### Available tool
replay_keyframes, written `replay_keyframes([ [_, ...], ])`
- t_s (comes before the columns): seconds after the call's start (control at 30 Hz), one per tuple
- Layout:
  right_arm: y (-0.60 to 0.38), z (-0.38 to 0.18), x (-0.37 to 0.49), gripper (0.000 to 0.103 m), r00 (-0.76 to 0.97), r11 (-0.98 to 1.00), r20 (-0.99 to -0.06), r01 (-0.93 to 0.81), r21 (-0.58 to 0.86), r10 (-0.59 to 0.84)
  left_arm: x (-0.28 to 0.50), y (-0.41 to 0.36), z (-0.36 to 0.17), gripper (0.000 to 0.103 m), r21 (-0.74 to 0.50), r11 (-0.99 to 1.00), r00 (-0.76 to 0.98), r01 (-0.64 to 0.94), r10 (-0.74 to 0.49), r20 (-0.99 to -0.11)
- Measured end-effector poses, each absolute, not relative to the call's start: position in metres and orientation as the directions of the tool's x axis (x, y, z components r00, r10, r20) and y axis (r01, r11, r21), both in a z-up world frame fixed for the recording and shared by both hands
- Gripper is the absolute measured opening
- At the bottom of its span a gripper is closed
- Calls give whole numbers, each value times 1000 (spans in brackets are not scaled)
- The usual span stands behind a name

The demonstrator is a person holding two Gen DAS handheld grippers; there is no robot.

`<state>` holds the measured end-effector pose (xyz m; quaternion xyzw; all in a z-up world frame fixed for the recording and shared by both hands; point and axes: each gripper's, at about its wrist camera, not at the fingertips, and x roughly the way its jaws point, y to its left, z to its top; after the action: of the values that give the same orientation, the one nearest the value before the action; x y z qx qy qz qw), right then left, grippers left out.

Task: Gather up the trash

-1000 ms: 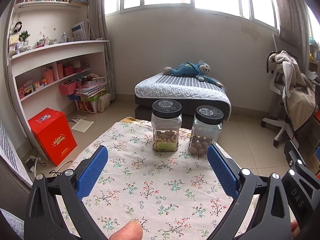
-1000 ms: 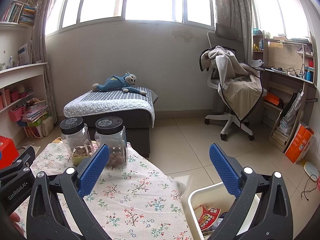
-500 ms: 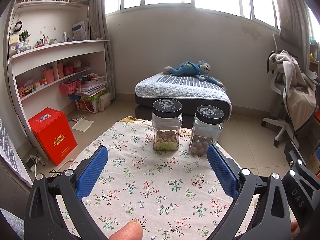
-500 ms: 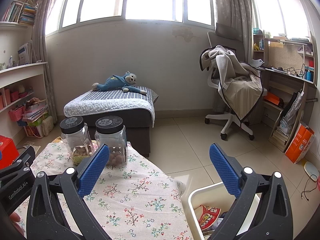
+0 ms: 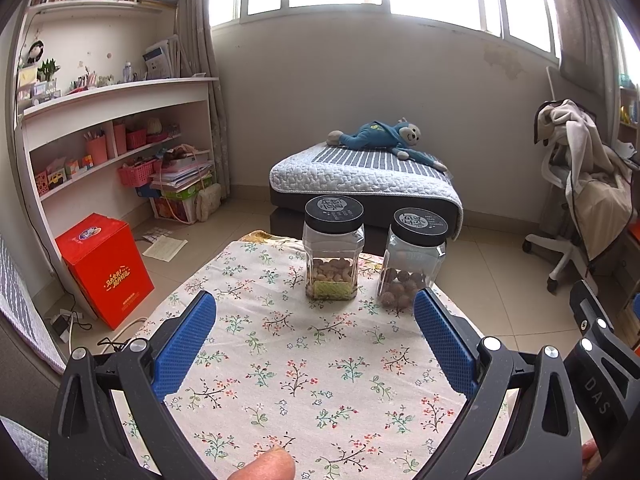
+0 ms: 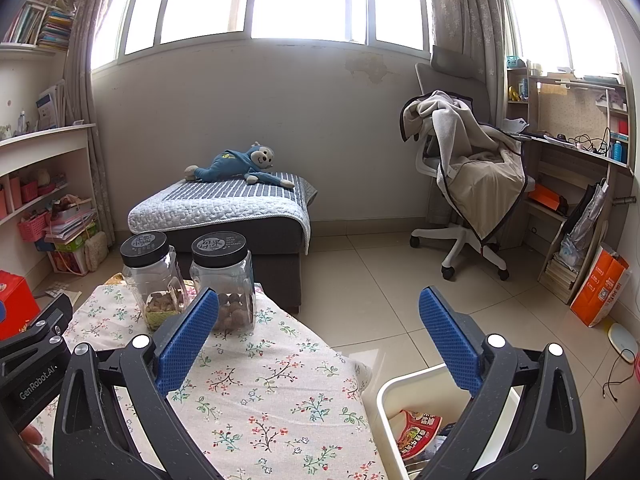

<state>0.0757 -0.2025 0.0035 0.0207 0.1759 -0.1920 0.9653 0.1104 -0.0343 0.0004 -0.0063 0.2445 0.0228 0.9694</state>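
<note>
Jaws: both my left gripper (image 5: 315, 328) and my right gripper (image 6: 319, 324) stand wide apart, holding nothing.
Table (image 5: 304, 364): the floral cloth shows no loose trash — as far as either view reaches.
Bin (image 6: 400, 384): a white container sits beside the table's right edge, below my right jaws.
Jars: two lidded jars (image 5: 335, 248) with nuts stand upright at the far end; I judge these are not trash.
Trash: a red wrapper (image 6: 416, 432) lies inside the bin, with darker items beside it.
Progress: collection looks complete or nearly so — nothing remains visible to pick up.
</note>
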Motion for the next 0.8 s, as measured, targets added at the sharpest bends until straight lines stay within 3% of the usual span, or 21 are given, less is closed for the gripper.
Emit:
replay_keyframes([
  [0.8,-203,0,76,96,863,924,-349,381,-25,-365,107,-41,3,94,-8,1000,882,10,-13,-470],
])
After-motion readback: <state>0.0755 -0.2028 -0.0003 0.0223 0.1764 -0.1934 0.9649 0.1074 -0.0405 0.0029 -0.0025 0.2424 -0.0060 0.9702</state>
